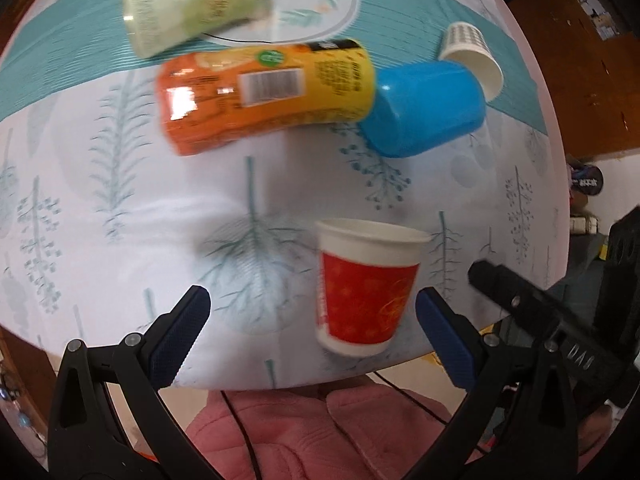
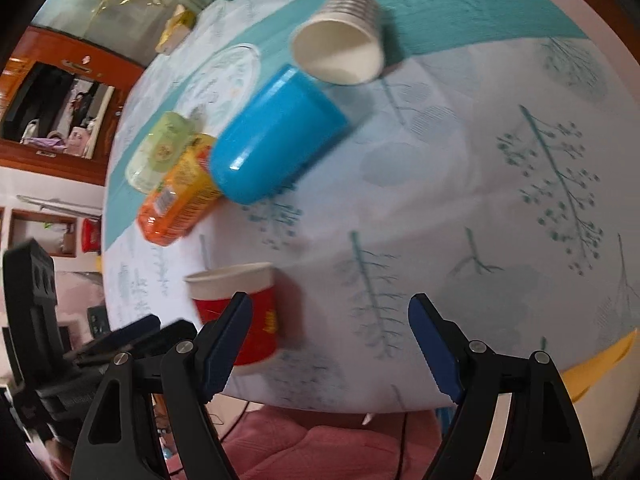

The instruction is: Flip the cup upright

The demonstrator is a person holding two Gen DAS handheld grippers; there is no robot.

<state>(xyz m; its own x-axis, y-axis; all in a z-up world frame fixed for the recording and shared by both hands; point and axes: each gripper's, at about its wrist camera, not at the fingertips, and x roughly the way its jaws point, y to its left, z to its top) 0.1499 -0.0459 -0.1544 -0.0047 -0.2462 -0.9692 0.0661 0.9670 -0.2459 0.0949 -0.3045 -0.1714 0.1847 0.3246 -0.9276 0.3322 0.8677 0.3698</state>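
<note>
red paper cup (image 1: 366, 286): standing mouth-up near the table's front edge, so this one looks done
blue plastic cup (image 1: 424, 108): on its side mid-table, touching the orange packet (image 1: 264, 96); likely the next to right
white paper cup (image 2: 340, 40): on its side just behind the blue one
left gripper (image 1: 312, 320): jaws wide, empty
right gripper (image 2: 330, 338): jaws wide, empty
handling: blue cup looks light, stiff, glossy, so it may slip or roll; grip across the wall near the rim; the paper cup would crush if squeezed hard

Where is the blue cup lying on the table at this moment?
In the left wrist view the blue cup lies on its side in the upper right, between the orange bottle on its left and the white paper cup behind it.
</note>
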